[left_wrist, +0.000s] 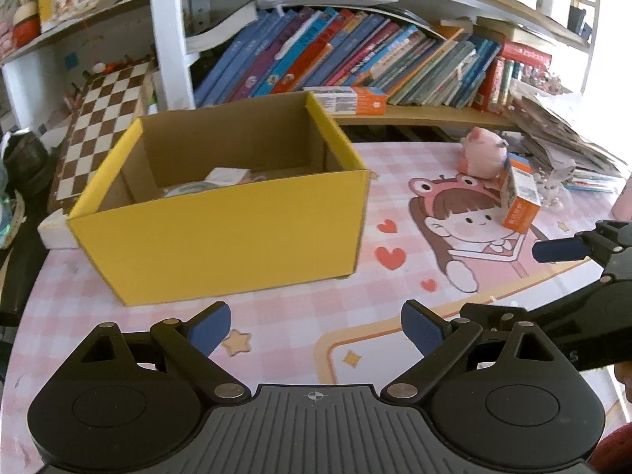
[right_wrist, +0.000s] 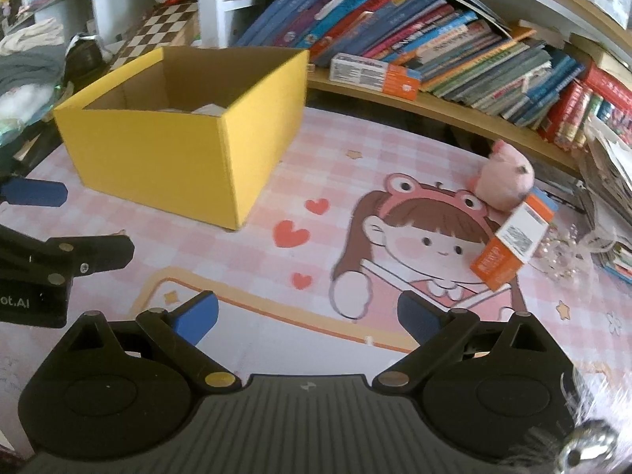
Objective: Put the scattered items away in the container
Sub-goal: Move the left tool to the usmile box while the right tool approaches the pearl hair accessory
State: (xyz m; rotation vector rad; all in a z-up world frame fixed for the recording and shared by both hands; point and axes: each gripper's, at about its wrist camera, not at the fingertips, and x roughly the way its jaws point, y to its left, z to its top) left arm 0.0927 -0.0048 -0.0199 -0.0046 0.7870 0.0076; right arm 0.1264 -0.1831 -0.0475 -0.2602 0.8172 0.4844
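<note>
My left gripper (left_wrist: 316, 330) sits lowest in its own view, its blue-padded fingers (left_wrist: 209, 330) spread wide with nothing between them, above the pink checked mat (left_wrist: 276, 316) that covers the counter; my right gripper (right_wrist: 308, 318) is just as wide apart and holds nothing, hanging over the cartoon girl (right_wrist: 426, 245) printed on the mat; each gripper shows at the edge of the other's view, so the two are near each other; the yellow cardboard box (left_wrist: 221, 237) stands open on the counter ahead of my left fingers, with a few pale items (left_wrist: 225, 177) lying on its floor, too hidden by the wall to make out; off to the right, well apart from the box, a pink plush toy (right_wrist: 503, 181) sits on the mat, and an orange and white carton (right_wrist: 513, 245) stands tilted just beside it, perhaps leaning on it; a second similar carton (right_wrist: 375, 75) lies on the bookshelf ledge before the row of books (right_wrist: 434, 43); a chessboard (left_wrist: 102, 134) leans behind the box
</note>
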